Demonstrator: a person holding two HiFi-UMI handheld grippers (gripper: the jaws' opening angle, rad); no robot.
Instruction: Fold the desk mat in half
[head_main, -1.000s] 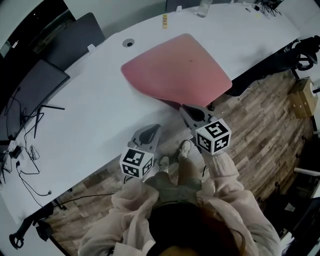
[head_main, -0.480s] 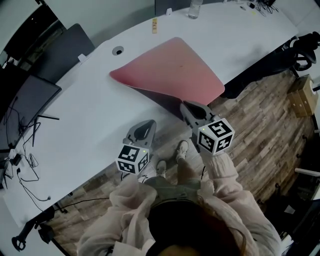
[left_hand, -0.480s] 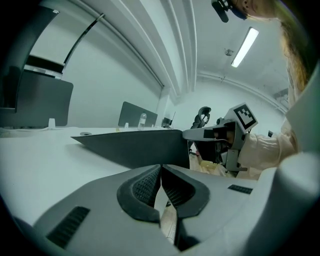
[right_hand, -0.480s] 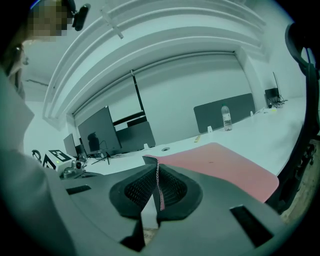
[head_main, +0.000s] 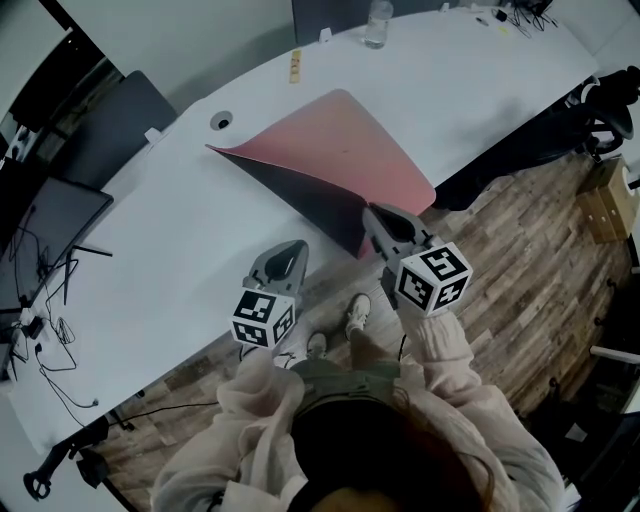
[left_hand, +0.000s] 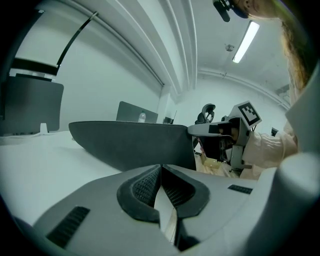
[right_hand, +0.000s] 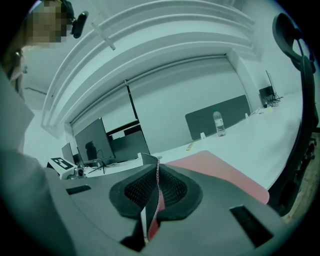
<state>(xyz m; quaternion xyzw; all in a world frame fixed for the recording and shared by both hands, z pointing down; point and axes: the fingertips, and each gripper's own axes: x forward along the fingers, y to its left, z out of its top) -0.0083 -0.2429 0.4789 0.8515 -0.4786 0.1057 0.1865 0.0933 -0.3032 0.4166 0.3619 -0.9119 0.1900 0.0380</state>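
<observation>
The desk mat (head_main: 345, 145), pink on top and dark underneath, lies on the white table (head_main: 150, 250). My right gripper (head_main: 380, 222) is shut on the mat's near corner and holds it up off the table, so the dark underside (head_main: 305, 200) faces me. In the right gripper view the mat's thin edge (right_hand: 151, 212) is pinched between the pads and the pink top (right_hand: 220, 170) stretches away. My left gripper (head_main: 288, 256) hovers over the table's near edge, left of the mat, shut on nothing. In the left gripper view the raised underside (left_hand: 135, 142) stands ahead of the left gripper (left_hand: 161, 170).
A water bottle (head_main: 376, 22) and a small yellow object (head_main: 295, 65) stand at the table's far side. A cable hole (head_main: 219, 120) sits left of the mat. Monitors (head_main: 60, 215) and cables (head_main: 40, 330) fill the left end. A chair (head_main: 610, 95) and a cardboard box (head_main: 608, 200) stand at right.
The right gripper has raised the mat's near corner higher, and much more dark underside shows along the near-left edge. The left gripper has hardly moved.
</observation>
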